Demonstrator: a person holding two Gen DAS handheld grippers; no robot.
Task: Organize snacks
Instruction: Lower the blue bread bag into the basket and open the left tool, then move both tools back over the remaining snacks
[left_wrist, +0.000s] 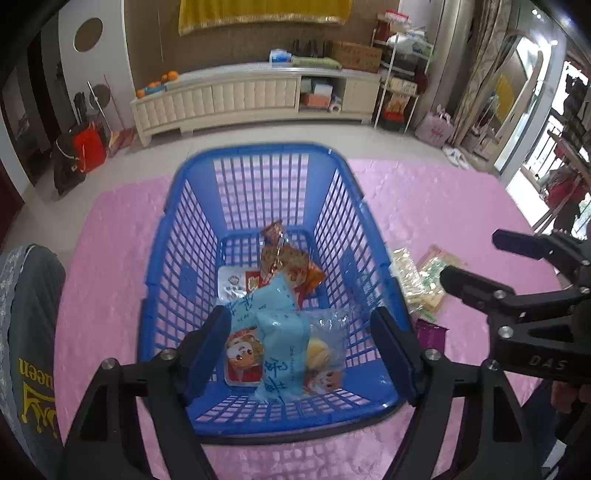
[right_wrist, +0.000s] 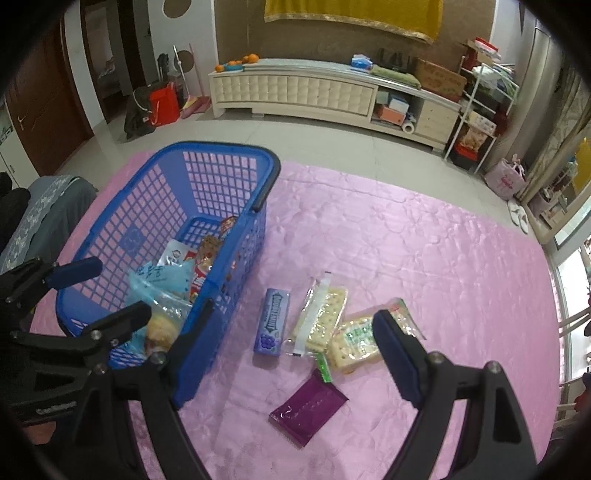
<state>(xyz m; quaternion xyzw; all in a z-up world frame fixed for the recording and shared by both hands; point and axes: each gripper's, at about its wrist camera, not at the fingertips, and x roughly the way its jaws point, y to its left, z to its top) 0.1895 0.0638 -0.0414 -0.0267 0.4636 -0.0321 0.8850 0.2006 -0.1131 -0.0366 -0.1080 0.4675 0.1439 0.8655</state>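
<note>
Your left tool (left_wrist: 301, 354) hangs over the near end of the blue basket (left_wrist: 184, 236), jaws spread wide with nothing between them. Right below it lie the light-blue snack bags (left_wrist: 275, 314), overlapping each other; an orange-brown packet (left_wrist: 288, 264) sits past them toward the far wall, its long axis running away from you and its top end leaning up on the far side.

Your right tool (right_wrist: 291, 350) is wide too and holds nothing. It hovers over the loose snacks on the pink cloth (right_wrist: 424, 240), just right of the basket. The gum pack (right_wrist: 272, 322) lies beside the basket wall, long axis pointing away from you. Next to it are the cracker packs (right_wrist: 325, 321), one angled slightly right, the other (right_wrist: 354, 341) overlapping it toward your right finger. The purple sachet (right_wrist: 308, 406) lies nearest you, lying on a diagonal, apart from the gum.
</note>
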